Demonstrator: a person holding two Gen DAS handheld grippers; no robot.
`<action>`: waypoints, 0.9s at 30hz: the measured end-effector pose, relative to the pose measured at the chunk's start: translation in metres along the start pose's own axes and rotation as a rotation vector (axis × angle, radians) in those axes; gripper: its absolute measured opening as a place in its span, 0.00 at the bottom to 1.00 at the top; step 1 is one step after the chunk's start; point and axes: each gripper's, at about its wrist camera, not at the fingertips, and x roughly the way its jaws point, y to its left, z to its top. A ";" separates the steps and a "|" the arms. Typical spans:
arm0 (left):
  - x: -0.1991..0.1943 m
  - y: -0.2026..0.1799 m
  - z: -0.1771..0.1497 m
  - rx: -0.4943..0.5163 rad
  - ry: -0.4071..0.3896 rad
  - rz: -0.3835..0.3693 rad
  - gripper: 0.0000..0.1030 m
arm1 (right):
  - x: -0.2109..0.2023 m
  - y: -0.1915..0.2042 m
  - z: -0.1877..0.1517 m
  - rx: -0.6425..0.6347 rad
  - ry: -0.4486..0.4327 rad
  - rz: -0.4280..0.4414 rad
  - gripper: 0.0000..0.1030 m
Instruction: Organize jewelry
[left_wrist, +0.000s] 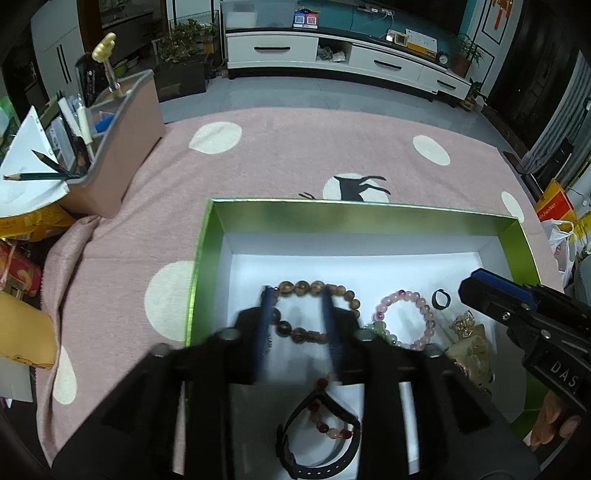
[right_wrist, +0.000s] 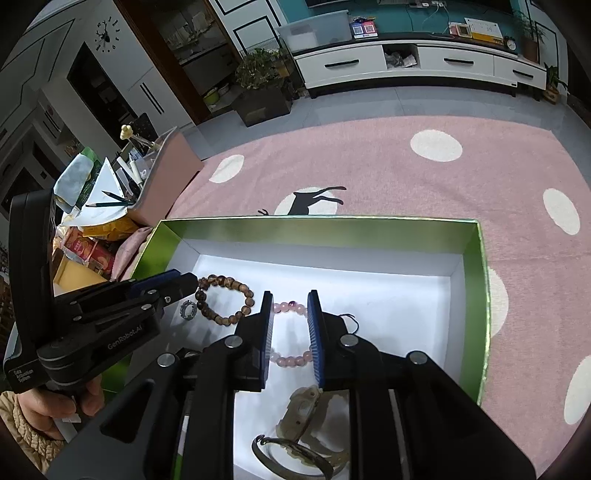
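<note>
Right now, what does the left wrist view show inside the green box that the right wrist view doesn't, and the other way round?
Left wrist view only: a black watch with a red bead bracelet across it, and a small black ring.
Right wrist view only: a pale watch, a metal bangle and a small silver ring.
Both: the green box, the brown bead bracelet and the pink bead bracelet.

My left tool (left_wrist: 295, 321) is motion-blurred, its fingers covering parts of the brown bead bracelet (left_wrist: 316, 286). Black watch (left_wrist: 317, 443) below that bracelet is partly behind the tool body. My right tool (right_wrist: 290, 332) hides both sides of the pink bead bracelet (right_wrist: 291, 306). Pale watch (right_wrist: 301, 410) below it is cut by the frame edge.
</note>
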 end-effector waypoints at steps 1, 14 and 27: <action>-0.003 0.001 0.000 -0.001 -0.004 0.002 0.38 | -0.003 0.001 -0.001 -0.005 -0.004 -0.002 0.23; -0.058 -0.004 -0.014 0.028 -0.082 0.043 0.77 | -0.060 0.009 -0.016 -0.059 -0.080 -0.102 0.69; -0.122 -0.016 -0.033 0.065 -0.176 0.090 0.94 | -0.113 0.021 -0.033 -0.112 -0.143 -0.220 0.99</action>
